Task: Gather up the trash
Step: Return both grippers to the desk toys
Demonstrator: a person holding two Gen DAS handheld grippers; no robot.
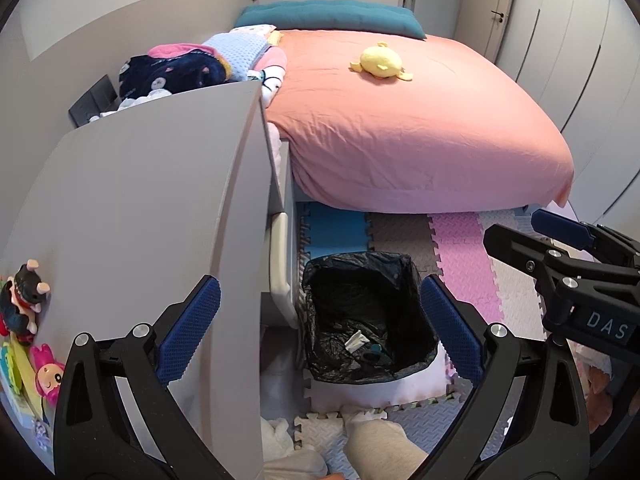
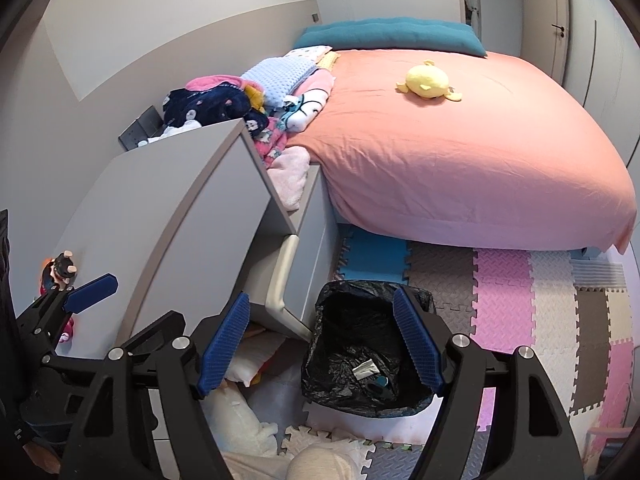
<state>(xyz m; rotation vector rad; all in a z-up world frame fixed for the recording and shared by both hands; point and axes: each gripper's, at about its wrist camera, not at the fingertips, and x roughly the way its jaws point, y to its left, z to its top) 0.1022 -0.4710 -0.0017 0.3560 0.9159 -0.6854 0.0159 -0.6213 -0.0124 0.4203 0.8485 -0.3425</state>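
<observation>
A small bin lined with a black bag (image 1: pixel 320 312) stands on the floor beside a grey cabinet. At its bottom lie a crumpled silvery wrapper (image 1: pixel 354 339) and a small dark teal piece (image 1: pixel 375 348). My left gripper (image 1: pixel 320 330) hangs over the bin, open wide, with nothing between its blue pads (image 1: pixel 188 328). In the right wrist view the same bin (image 2: pixel 332 344) holds the wrapper (image 2: pixel 364 369). My right gripper (image 2: pixel 321 344) is open above it and holds nothing. Each gripper shows in the other's view: the right one (image 1: pixel 560 248) at the right edge, the left one (image 2: pixel 90 288) at the left.
The grey cabinet top (image 1: pixel 160 200) with toy figures (image 1: pixel 24 300) rises left of the bin. A bed with a pink cover (image 1: pixel 400 132) and a yellow plush (image 1: pixel 380 62) lies behind. Foam puzzle mats (image 1: pixel 460 248) cover the floor. A person's knee (image 1: pixel 384 444) is below; a white plush (image 2: pixel 240 420) lies nearby.
</observation>
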